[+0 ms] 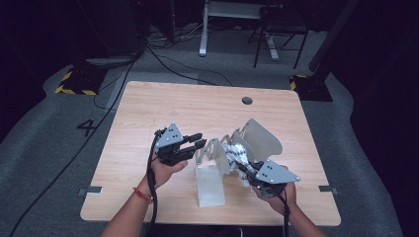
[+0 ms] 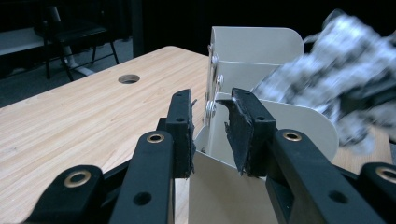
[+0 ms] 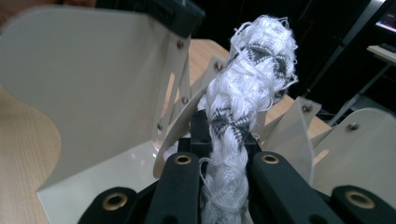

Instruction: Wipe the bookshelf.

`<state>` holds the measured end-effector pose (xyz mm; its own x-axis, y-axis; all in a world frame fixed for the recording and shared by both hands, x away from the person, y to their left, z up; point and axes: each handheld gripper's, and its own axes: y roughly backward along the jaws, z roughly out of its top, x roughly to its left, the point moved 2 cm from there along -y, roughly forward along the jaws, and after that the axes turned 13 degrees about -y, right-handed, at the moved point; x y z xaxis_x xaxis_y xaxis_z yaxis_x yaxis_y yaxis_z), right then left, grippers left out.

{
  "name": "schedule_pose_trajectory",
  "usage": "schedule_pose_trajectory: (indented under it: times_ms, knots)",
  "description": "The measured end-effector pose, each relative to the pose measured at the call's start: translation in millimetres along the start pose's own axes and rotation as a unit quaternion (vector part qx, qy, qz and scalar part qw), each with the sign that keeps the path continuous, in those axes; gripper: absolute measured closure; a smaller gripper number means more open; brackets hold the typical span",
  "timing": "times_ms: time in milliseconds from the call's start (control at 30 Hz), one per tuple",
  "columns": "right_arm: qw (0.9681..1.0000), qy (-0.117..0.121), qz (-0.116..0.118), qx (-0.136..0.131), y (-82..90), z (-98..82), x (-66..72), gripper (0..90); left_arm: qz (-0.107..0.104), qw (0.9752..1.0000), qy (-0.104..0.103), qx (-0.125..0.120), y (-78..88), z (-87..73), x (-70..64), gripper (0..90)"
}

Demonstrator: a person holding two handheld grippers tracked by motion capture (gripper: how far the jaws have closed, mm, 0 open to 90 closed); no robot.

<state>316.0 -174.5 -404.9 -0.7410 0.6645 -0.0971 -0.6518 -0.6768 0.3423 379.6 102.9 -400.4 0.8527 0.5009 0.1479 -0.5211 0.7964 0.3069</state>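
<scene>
A hinged rack of pale metal panels [image 1: 210, 185] stands on the wooden table [image 1: 148, 113]. Its curved panel [image 1: 262, 134] rises at the right. My left gripper [image 1: 199, 141] is open at the rack's left side, and the screwed edge of a panel [image 2: 212, 88] shows just beyond the gap between its jaws [image 2: 210, 128]. My right gripper [image 1: 245, 169] is shut on a twisted white and grey cloth [image 1: 236, 152], held up among the panels. In the right gripper view the cloth [image 3: 252, 70] rises from the gripper [image 3: 225, 140], with a broad panel [image 3: 93, 70] to its left. The left gripper view shows the cloth [image 2: 336, 70] blurred at the right.
A round cable hole [image 1: 247, 100] sits near the table's far edge. Beyond the table are a black chair [image 1: 279, 24], a white desk leg [image 1: 203, 34], floor cables [image 1: 163, 61] and striped stand bases [image 1: 74, 84]. Bare tabletop lies to the left and far side.
</scene>
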Motion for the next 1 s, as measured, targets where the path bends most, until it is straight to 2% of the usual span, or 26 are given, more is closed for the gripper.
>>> schedule_pose_trajectory:
  times_ms: [67,167,300,400,500,567,600,733,800,1000]
  knots:
    - [1.0000,0.001,0.006,-0.007,6.4,3.5,0.7,84.7,-0.001,1.0000,-0.001,0.000,0.1,-0.1,0.3,70.4]
    - [0.9999,0.011,0.010,0.001,10.0,2.3,6.0,84.7,0.000,1.0000,-0.001,-0.002,-0.4,-0.2,0.4,70.4]
    - [0.9988,0.034,0.035,0.001,20.8,4.2,25.1,84.7,-0.001,1.0000,-0.002,-0.001,-0.4,-0.1,0.4,70.4]
    - [0.9981,0.038,0.048,-0.004,25.3,11.4,39.1,84.7,-0.002,1.0000,-0.001,-0.001,-0.7,0.0,0.3,70.4]
    - [0.9976,0.044,0.053,0.002,19.7,12.7,51.2,84.6,-0.002,1.0000,0.000,0.000,-0.8,0.1,0.6,70.4]
    - [0.9973,0.057,0.044,0.014,12.1,9.8,56.3,84.6,-0.002,1.0000,0.002,0.000,-0.9,0.1,0.8,70.4]
    - [0.9973,0.054,0.044,0.024,5.2,6.8,57.9,84.5,-0.004,1.0000,0.003,0.000,-1.0,0.0,0.8,70.3]
    - [0.9961,0.053,0.029,0.064,-17.3,-6.5,58.9,84.5,-0.003,1.0000,0.005,-0.001,-1.4,0.2,0.5,70.3]
    - [0.9953,0.057,0.013,0.077,-25.6,-11.9,55.9,84.5,-0.004,1.0000,0.002,0.001,-1.6,0.6,0.7,70.3]
    - [0.9958,0.033,-0.011,0.084,-33.6,-14.6,37.8,84.6,0.000,0.9998,-0.008,0.017,-4.2,4.6,-0.4,70.5]
